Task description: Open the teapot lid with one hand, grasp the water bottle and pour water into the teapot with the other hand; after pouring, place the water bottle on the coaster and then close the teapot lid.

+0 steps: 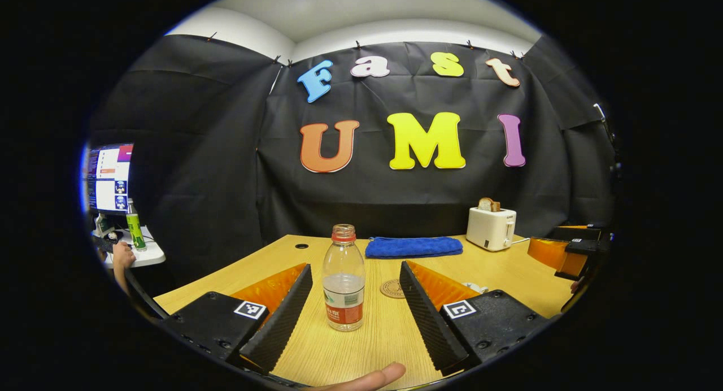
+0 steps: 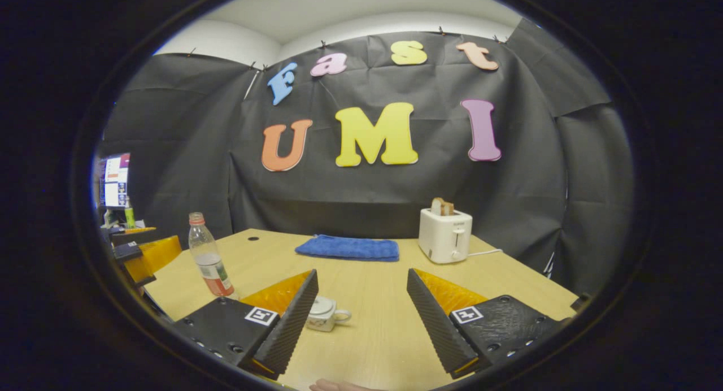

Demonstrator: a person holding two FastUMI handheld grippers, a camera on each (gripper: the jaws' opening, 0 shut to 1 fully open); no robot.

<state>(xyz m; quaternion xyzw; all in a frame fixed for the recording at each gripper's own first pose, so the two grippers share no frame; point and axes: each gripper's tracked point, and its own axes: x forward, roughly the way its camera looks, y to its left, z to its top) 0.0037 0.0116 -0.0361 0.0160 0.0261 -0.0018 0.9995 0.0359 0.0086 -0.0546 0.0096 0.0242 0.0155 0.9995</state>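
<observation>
Take the water bottle (image 1: 343,278) as your landmark. It stands upright and uncapped on the wooden table (image 1: 508,278), partly filled, directly ahead of your left gripper (image 1: 355,312). That gripper's jaws are spread wide, one finger on each side of the bottle and clear of it, gripping nothing. Your fingertip (image 1: 390,374) shows at the bottom edge of the left gripper view. Just behind and to the right of the bottle lies the round coaster (image 1: 391,288), partly hidden by the right finger. Farther back and to the right of the bottle is a folded blue towel (image 1: 413,247), then a white toaster (image 1: 490,228) with bread in its slot.

In the right gripper view the bottle (image 2: 210,262) stands to the left. To its right and nearer the camera sits the small white teapot (image 2: 325,313), lid (image 2: 321,308) on, partly hidden behind the left finger of your right gripper (image 2: 361,317). Those jaws are also wide apart and empty. Behind and right of the bottle lie the towel (image 2: 347,247) and the toaster (image 2: 445,235).
</observation>
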